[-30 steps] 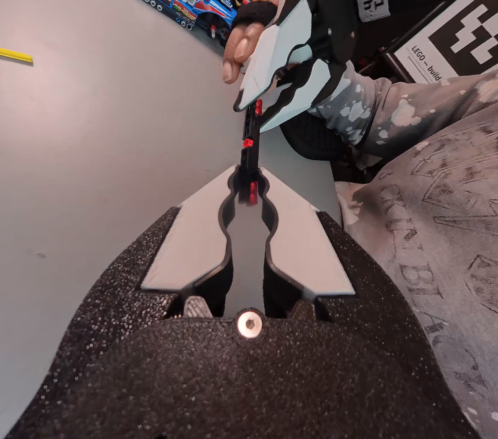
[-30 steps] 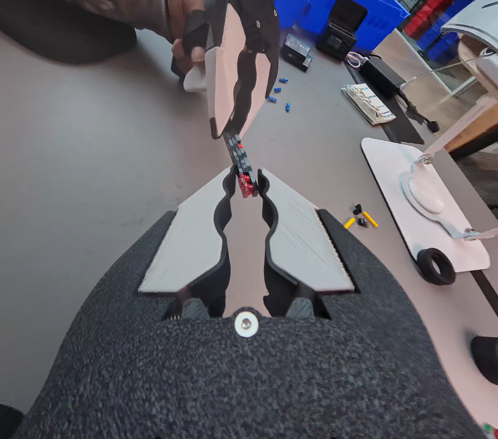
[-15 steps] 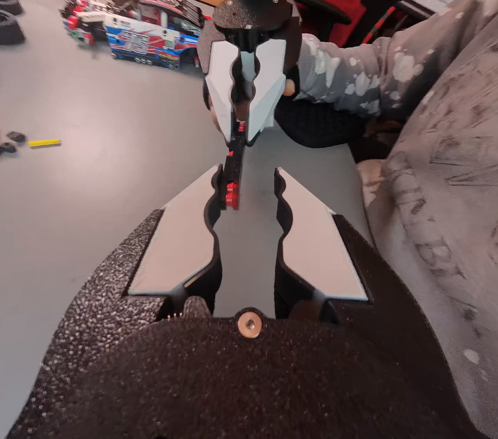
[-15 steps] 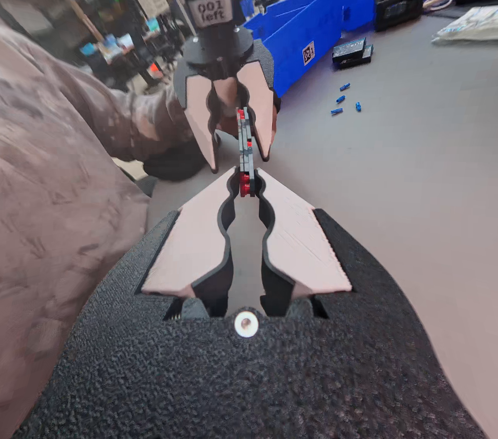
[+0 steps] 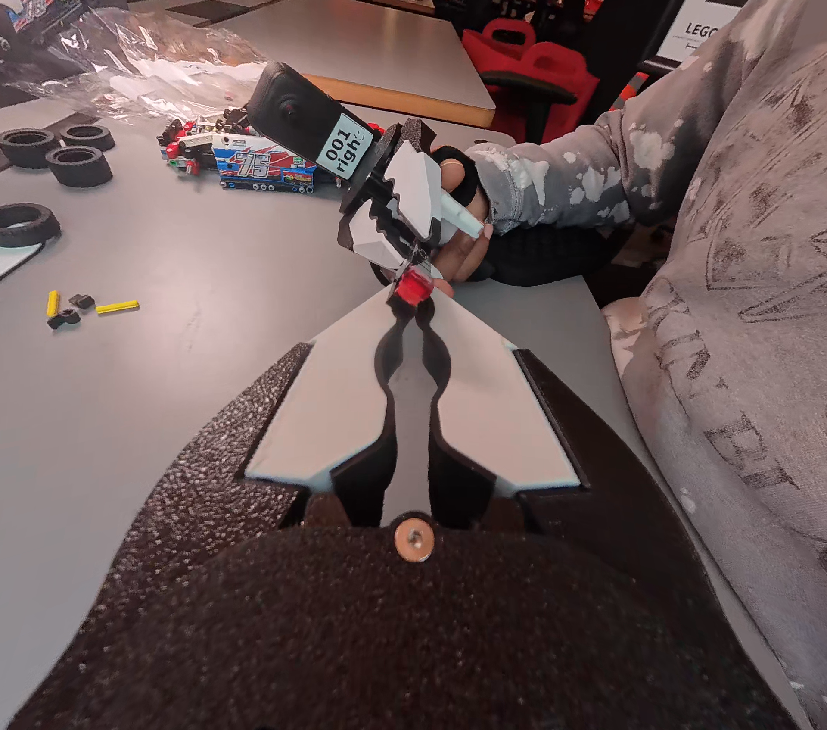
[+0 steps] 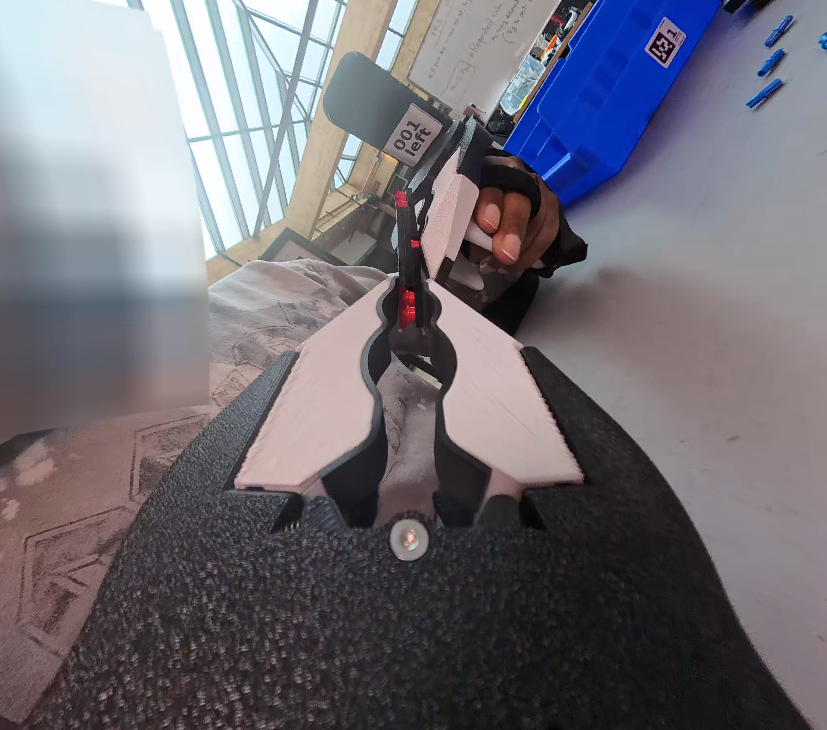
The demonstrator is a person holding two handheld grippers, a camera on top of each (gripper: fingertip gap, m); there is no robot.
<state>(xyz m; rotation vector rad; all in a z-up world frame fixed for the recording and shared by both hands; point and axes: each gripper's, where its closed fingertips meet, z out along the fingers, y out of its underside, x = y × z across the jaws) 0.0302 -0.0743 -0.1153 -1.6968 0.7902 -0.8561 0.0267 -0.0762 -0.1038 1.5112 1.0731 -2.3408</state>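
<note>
Both the left gripper (image 5: 412, 302) and right gripper (image 6: 408, 291) pinch the black-and-red brick beam (image 6: 406, 261); only the left wrist view shows the toy race car (image 5: 250, 166) and loose tyres (image 5: 78, 166).

The left gripper (image 5: 414, 308), whose fingers were spread half a second ago, is now closed on the red end of the black-and-red brick piece (image 5: 412, 287) — the piece is thus clamped at both ends, the right gripper (image 6: 409, 296) being shut on its other end as before. Both grippers are tilted differently: windows are now seen behind the right one, and more of the grey table (image 5: 215, 261) to the left.
</note>
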